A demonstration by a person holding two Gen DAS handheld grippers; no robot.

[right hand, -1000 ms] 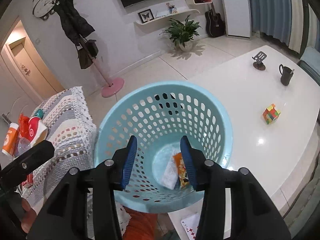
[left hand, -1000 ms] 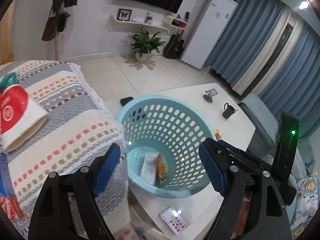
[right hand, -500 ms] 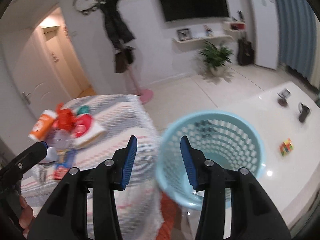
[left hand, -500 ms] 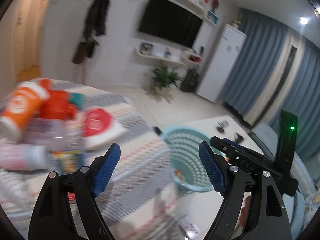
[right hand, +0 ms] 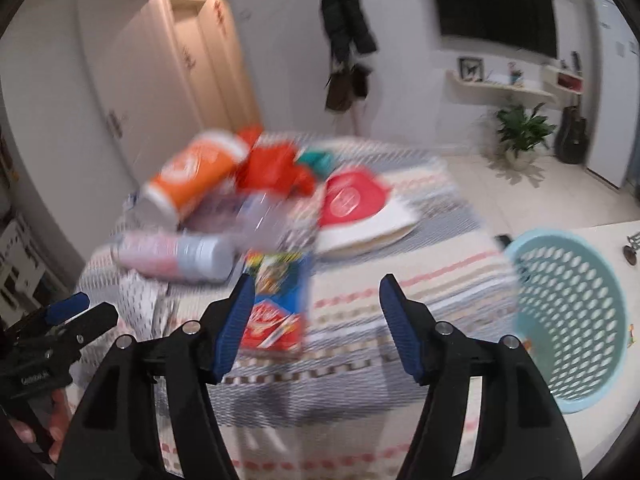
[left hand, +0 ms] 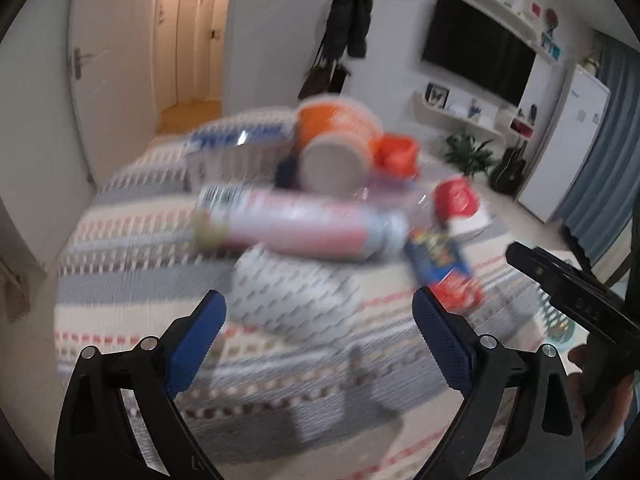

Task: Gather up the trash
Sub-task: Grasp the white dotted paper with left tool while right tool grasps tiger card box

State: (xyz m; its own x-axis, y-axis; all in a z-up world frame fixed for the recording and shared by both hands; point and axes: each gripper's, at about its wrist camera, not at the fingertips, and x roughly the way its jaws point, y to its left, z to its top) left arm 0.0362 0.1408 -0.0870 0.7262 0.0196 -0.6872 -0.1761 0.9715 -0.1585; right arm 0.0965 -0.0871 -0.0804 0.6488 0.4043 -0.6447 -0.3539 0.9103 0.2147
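Both grippers point at a heap of trash on a striped blanket. The pictures are blurry.

The left gripper is wide open and holds nothing. Its fingers have just been opening. The spotted white wrapper lies between and a little past the blue fingers, but they do not touch it.

The right gripper is open partway and holds nothing. Its fingers have just been opening too. The blue and red snack bag lies just by its left finger.

In the heap, the orange cup lies on its side at the back. Red crumpled stuff is beside it. A pink and grey can lies on its side in front. A red and white paper bowl sits to the right.

The light blue basket stands on the white bench, just beside the blanket, on the right in the right wrist view.
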